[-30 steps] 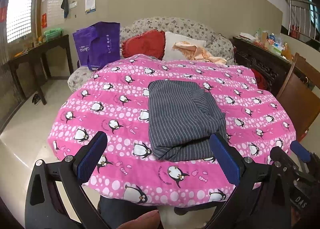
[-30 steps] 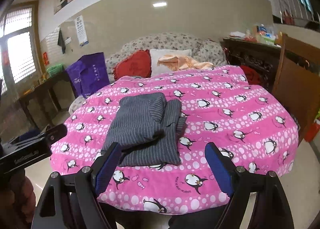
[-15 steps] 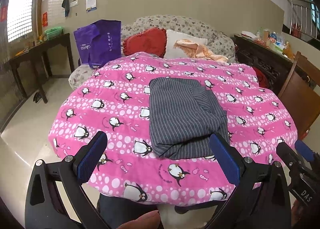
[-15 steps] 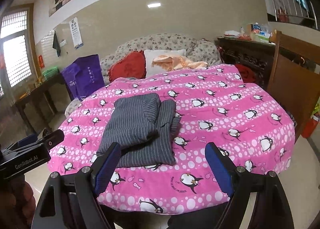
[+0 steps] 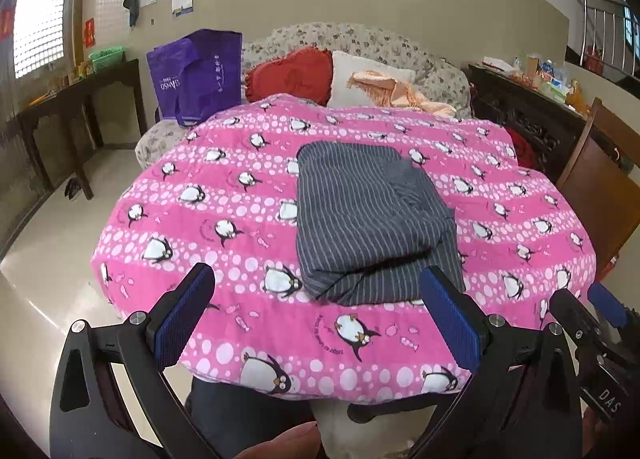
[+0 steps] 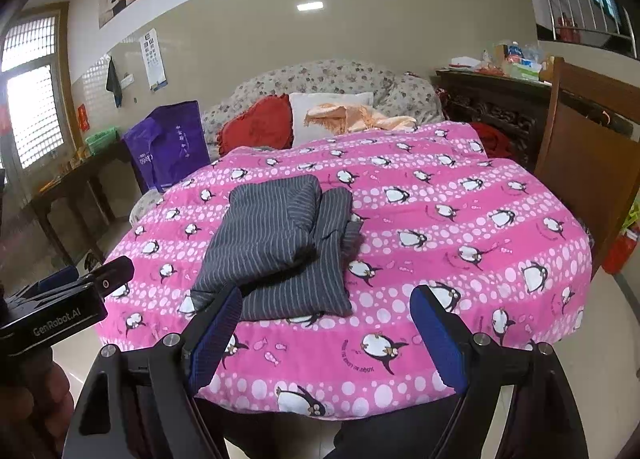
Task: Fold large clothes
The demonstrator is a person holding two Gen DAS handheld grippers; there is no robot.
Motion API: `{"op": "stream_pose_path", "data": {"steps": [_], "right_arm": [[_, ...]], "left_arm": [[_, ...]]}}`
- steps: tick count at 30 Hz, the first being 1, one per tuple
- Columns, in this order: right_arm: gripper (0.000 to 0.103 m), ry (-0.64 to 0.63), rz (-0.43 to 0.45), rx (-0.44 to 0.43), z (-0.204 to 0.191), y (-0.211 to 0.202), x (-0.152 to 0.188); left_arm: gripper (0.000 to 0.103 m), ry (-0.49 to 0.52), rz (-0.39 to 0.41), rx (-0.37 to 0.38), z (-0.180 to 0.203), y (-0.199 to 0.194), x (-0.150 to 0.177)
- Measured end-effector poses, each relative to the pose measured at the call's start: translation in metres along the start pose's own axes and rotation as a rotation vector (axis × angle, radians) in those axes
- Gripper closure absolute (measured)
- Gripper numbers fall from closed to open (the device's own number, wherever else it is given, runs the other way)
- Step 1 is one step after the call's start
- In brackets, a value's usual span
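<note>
A dark grey striped garment lies folded in a compact stack on the round table with the pink penguin cover; it also shows in the right wrist view. My left gripper is open and empty, held off the table's near edge, short of the garment. My right gripper is open and empty, also back from the near edge. The left gripper's body shows at the left of the right wrist view; the right gripper's body shows at the lower right of the left wrist view.
A floral sofa with red and white cushions stands behind the table. A purple bag sits at its left end. A dark side table is at the left, a dark cabinet and a wooden chair at the right.
Both grippers have drawn back from the table and risen a little; the garment and table look smaller and farther. The garment has not moved. Both grippers stay open.
</note>
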State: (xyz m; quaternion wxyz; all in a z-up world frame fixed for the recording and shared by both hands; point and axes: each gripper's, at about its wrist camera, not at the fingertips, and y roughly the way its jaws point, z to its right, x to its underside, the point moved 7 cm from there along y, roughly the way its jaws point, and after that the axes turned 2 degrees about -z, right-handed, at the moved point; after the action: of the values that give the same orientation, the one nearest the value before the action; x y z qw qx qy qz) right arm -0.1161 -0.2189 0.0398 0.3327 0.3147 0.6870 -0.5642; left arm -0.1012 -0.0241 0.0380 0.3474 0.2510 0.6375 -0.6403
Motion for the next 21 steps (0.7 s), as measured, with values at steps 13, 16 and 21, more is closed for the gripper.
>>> {"op": "stream_pose_path", "data": {"steps": [13,16,21], "right_arm": [[0.019,0.02,-0.032,0.007,0.007,0.005,0.014],[0.019,0.02,-0.034,0.005,0.006,0.005,0.015],[0.019,0.025,-0.032,0.008,0.007,0.004,0.016]], "left_arm": [[0.0,0.02,-0.041,0.002,0.0,0.014,0.015],[0.0,0.019,-0.045,0.001,0.0,0.015,0.017],[0.0,0.017,-0.046,0.0,-0.001,0.015,0.018]]}}
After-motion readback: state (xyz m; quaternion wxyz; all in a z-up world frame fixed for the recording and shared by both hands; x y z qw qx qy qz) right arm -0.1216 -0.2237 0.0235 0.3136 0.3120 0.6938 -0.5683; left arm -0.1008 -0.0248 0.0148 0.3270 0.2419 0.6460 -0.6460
